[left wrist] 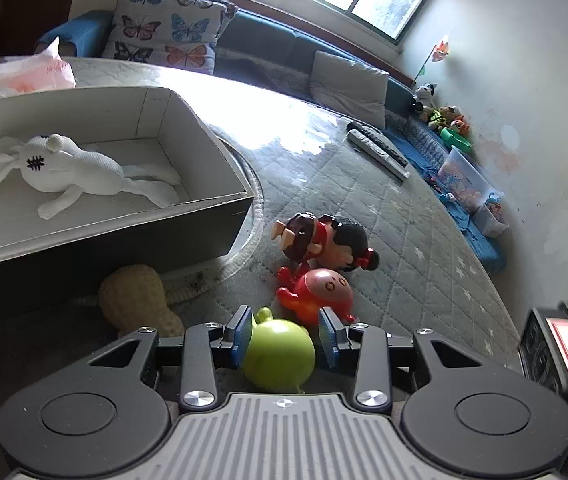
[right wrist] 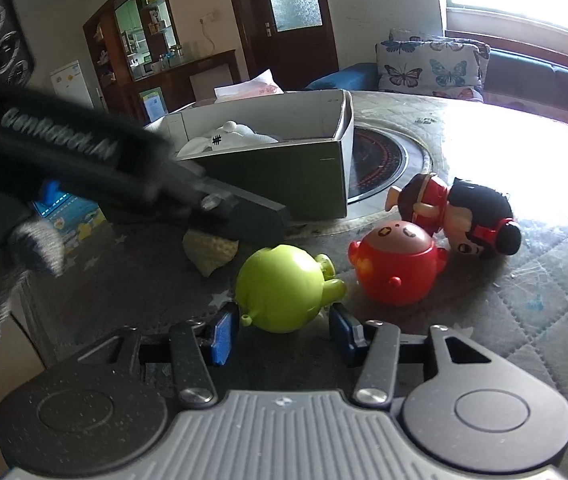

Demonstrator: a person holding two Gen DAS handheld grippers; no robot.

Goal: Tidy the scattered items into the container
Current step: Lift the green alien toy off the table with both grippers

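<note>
A green round toy [left wrist: 279, 354] lies on the quilted table between the open fingers of my left gripper [left wrist: 285, 334]; the pads are close to its sides. The toy shows in the right wrist view [right wrist: 281, 289] just ahead of my open right gripper [right wrist: 286, 330]. A red round toy [left wrist: 318, 290] [right wrist: 398, 266] and a doll in red with black hair [left wrist: 324, 242] [right wrist: 460, 214] lie beyond it. A tan peanut toy [left wrist: 137, 300] [right wrist: 209, 252] lies by the cardboard box [left wrist: 203, 128] [right wrist: 304, 168], which holds a white plush rabbit [left wrist: 55, 168] [right wrist: 227, 136].
A round burner [right wrist: 380, 160] is set in the table beside the box. Remote controls [left wrist: 378, 148] lie at the far edge. A tissue pack [left wrist: 29, 74] sits behind the box. A sofa with butterfly cushions [left wrist: 163, 28] and toy bins [left wrist: 464, 176] stand beyond.
</note>
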